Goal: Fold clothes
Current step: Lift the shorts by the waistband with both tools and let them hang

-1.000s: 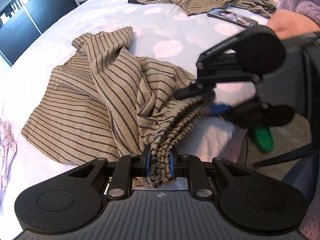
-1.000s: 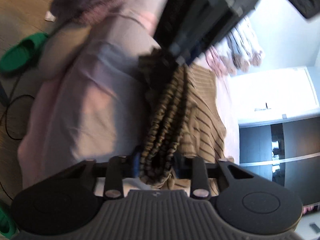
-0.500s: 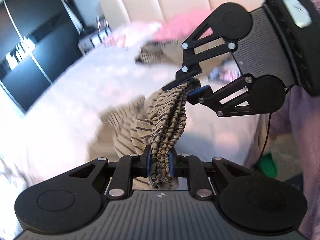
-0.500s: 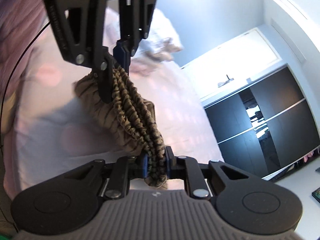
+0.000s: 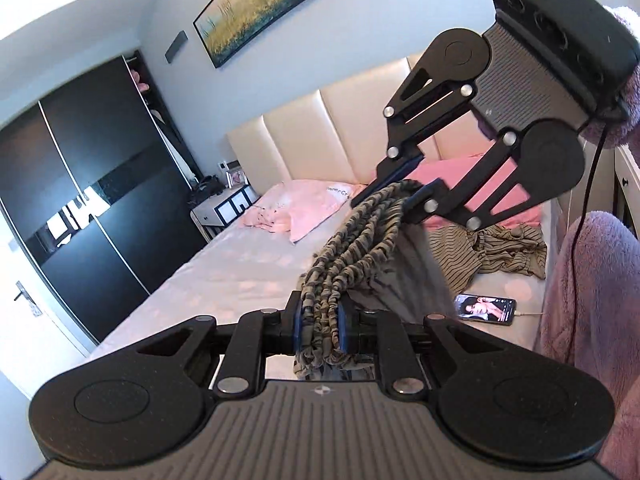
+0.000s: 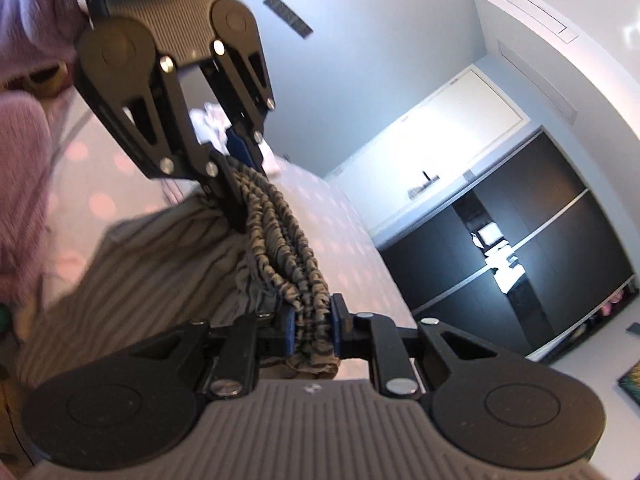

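Striped olive trousers (image 5: 360,248) are held above the bed (image 5: 240,276) by their bunched elastic waistband, pinched in the jaws of the left gripper (image 5: 318,330) and right gripper (image 6: 311,326). Soft, light, limp cloth is judged; the waistband's ends are the best hold.

No legible text on any surface in view.

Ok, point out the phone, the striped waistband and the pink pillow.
phone (image 5: 485,309), left wrist view, middle of its lit screen.
striped waistband (image 5: 352,240), left wrist view, gathered elastic stretched between the two grippers.
pink pillow (image 5: 316,206), left wrist view, its flat top face.
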Tool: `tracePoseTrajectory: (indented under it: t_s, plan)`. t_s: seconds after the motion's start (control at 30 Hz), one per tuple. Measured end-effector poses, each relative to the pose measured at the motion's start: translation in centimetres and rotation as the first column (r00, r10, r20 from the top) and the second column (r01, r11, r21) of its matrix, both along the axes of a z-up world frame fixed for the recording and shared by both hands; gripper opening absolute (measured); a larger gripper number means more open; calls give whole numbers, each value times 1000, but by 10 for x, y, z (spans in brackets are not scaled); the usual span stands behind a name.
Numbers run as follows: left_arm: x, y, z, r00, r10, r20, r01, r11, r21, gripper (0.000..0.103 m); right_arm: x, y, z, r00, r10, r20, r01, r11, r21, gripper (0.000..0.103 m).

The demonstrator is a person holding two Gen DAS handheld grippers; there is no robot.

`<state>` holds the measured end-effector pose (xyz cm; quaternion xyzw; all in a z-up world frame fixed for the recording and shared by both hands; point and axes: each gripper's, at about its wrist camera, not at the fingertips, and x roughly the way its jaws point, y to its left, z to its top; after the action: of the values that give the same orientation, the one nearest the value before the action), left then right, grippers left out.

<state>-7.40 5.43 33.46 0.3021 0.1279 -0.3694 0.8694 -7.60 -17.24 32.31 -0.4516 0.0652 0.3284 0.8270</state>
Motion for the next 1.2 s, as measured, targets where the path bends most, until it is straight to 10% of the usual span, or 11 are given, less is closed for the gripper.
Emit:
tracePoseTrajectory:
  t_s: [0.3,0.63,0.87,1.2]
  plan:
    - [-15,16,2,1000,-2,-22,5,995,99,14,27,31,-2,980,142,-137,-138,990,37,19]
    - [-22,-19,-8,976,-218,-1,214,957,194,15,35,-9,25,962,144,-232,-171,980,-103,19]
    - [12,-39,-4,986,-153,66,128,949,287,15,43,-7,30,979,105,-176,-130,982,-134,19]
    - [114,-72,-41,973,-3,231,-88,920,381,15,166,23,-4,999,29,-41,-36,982,-187,19]
